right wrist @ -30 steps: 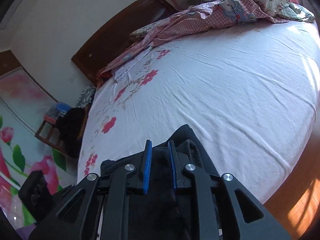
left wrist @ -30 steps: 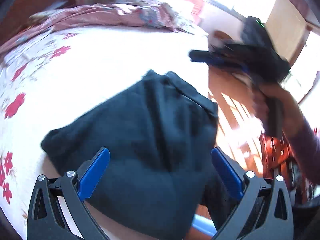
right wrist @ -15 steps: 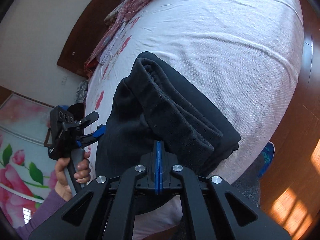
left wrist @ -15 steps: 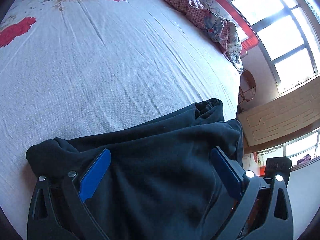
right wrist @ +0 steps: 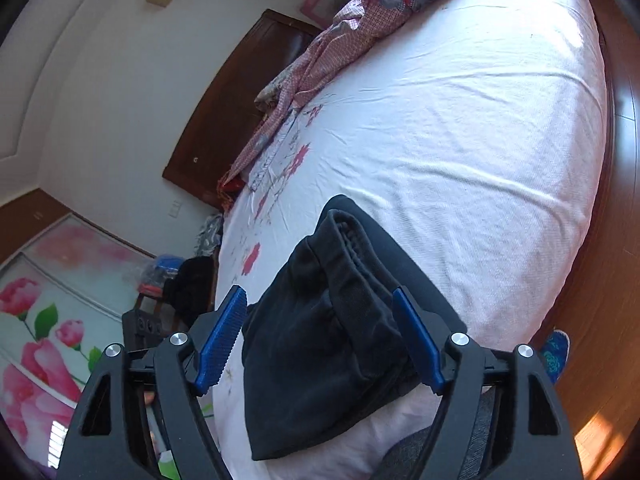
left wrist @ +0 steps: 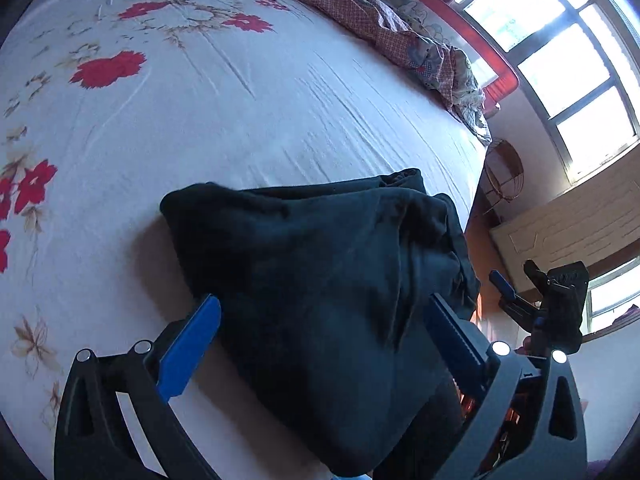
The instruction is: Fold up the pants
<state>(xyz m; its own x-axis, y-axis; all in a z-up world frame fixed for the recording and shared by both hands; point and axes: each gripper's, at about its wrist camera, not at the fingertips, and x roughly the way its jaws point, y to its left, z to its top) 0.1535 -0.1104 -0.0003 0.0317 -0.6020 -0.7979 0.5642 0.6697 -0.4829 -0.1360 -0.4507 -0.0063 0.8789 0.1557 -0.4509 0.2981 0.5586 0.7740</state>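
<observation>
1. We are in a sunlit bedroom, over a wide bed [left wrist: 280, 128] with a white sheet printed with red flowers, a crumpled checked quilt [left wrist: 384, 24] along its far side and a window [left wrist: 560, 52] beyond.
2. The dark pants [left wrist: 328, 280] lie in a thick folded bundle near the bed's near edge, part of it sagging over that edge toward the floor.
3. Our left gripper [left wrist: 320, 344] has its blue fingers spread wide on either side of the bundle, not pinching it.
4. Our right gripper [right wrist: 320, 340] has just been opening; its fingers now stand apart with the stacked layers between them, and we see no pad pressing the cloth.
5. The fold looks nearly done to us; what remains is squaring or shifting the bundle.
6. Risks from here: with nothing gripped, the overhanging part could drag the bundle off the bed; a finger catching a layer on withdrawal could peel the stack open; pinching only the top layer would undo the fold when lifted.
</observation>
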